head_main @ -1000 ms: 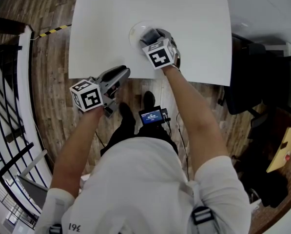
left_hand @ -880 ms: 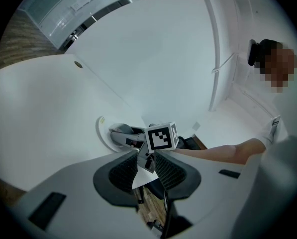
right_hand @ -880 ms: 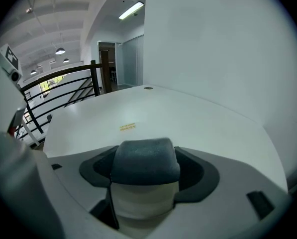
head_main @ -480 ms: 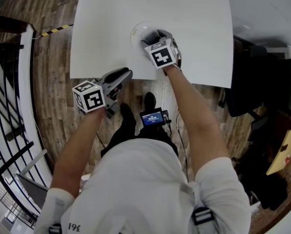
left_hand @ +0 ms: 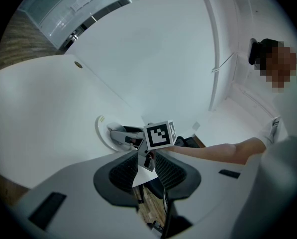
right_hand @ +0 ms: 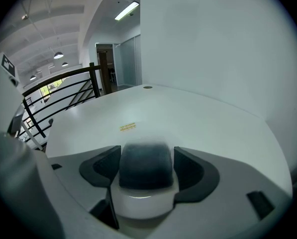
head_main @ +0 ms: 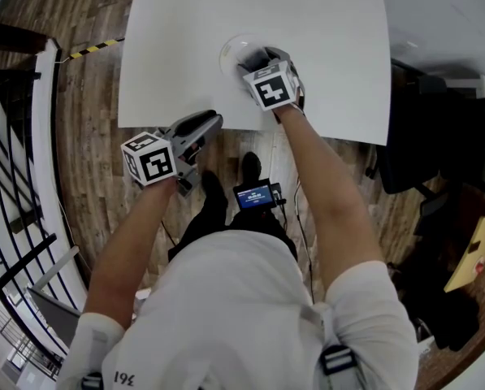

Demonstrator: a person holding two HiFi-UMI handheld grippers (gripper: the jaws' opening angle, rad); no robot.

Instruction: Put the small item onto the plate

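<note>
On the white table (head_main: 323, 23) lies a white plate (head_main: 228, 50), whose rim also shows in the left gripper view (left_hand: 99, 129). My right gripper (head_main: 251, 58) reaches down over the plate. It is shut on the small item (right_hand: 146, 164), a dark rounded piece with a white lower part that fills the gap between both pads. My left gripper (head_main: 213, 120) hovers at the table's near edge, apart from the plate. Its jaws (left_hand: 147, 176) stand open by a narrow gap with nothing in it, and it looks toward the right gripper's marker cube (left_hand: 158, 135).
A small round mark (right_hand: 147, 87) sits at the table's far edge. A dark railing (head_main: 15, 177) runs along the left, and a black chair (head_main: 413, 136) stands to the right. Below the table's front edge are my shoes and a small screen device (head_main: 253, 194).
</note>
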